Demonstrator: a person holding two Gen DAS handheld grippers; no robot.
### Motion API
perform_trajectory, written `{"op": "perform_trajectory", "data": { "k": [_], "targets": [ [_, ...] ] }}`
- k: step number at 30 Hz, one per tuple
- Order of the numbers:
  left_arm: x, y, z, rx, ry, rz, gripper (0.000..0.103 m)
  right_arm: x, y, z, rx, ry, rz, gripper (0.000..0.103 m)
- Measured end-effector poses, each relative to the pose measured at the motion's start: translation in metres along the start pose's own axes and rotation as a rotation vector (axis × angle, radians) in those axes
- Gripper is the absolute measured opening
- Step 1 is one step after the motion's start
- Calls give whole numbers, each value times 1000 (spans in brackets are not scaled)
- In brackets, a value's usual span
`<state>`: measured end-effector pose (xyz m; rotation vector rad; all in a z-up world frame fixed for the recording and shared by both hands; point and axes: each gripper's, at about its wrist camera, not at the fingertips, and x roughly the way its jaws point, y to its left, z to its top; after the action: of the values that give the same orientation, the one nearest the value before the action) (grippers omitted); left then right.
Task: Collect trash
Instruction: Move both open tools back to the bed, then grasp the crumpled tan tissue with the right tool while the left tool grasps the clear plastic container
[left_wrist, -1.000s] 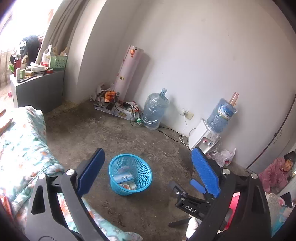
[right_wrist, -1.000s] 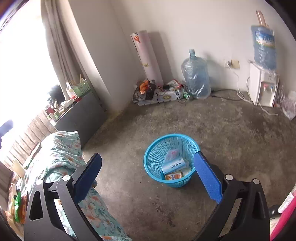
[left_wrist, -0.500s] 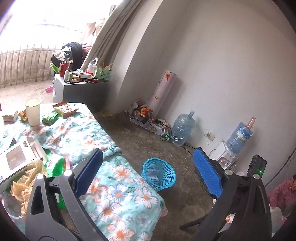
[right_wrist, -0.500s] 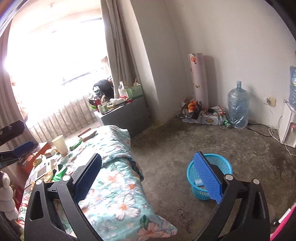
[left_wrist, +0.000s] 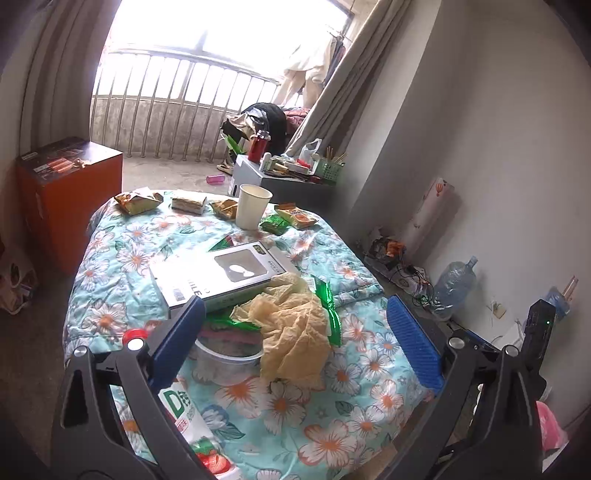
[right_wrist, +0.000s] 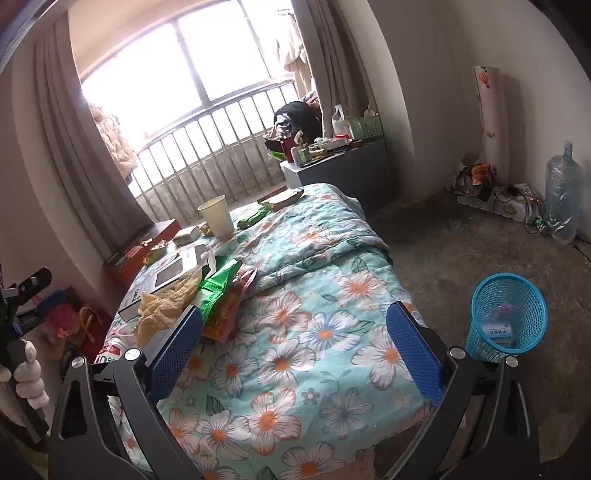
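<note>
— Trash all over the flowered quilt (left_wrist: 280, 402): crumpled yellow paper (left_wrist: 291, 325) heaped in the middle, green wrappers (left_wrist: 325, 299) tucked under it, clear plastic tub (left_wrist: 227, 356) just left of the paper.

— Anything beyond the paper?

— Flat white box (left_wrist: 221, 273) right behind it, paper cup (left_wrist: 252, 206) farther back, snack packets (left_wrist: 138, 201) along the far edge near the cup.

— And the grippers?

— Left gripper (left_wrist: 295, 343) spread wide, hanging just over the paper, nothing between the pads. Right gripper (right_wrist: 295, 339) spread wide too, empty, over bare quilt to the right of the paper.

— Basket?

— Blue basket (right_wrist: 506, 314) on the floor, off the quilt's right side, well apart from the paper, a few pieces already inside.

— Best way in?

— Probably start with the paper: closest to the left gripper, light, soft. Come straight down, straddle the thickest fold, close gently but fully. Worth avoiding the tub rim and the wrappers beneath, likely to slide or drag along. Lift clear before swinging toward the basket.
</note>
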<state>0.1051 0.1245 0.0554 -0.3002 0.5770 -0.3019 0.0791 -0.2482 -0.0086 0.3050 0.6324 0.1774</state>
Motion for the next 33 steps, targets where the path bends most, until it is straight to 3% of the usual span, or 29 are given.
{"op": "perform_trajectory", "data": {
  "k": [5,8,12,15,22,25,33],
  "targets": [
    [9,23,-16,-34,63,34,94,16,11,-4,20,62,64,96],
    [18,32,-23,-47,111,61,93,25,12,-4,63,104,108,91],
    [32,42,-26,-55,158,107,71,39,20,1,112,150,186,85],
    [43,49,-26,-59,190,125,59,45,38,6,69,161,220,84],
    [63,53,-29,-21,268,124,45,64,113,20,-373,182,329,85],
    [68,56,-29,-31,285,110,41,83,139,17,-545,213,325,86],
    [70,58,-28,-33,302,95,38,127,173,7,-776,279,322,86]
  ]
}}
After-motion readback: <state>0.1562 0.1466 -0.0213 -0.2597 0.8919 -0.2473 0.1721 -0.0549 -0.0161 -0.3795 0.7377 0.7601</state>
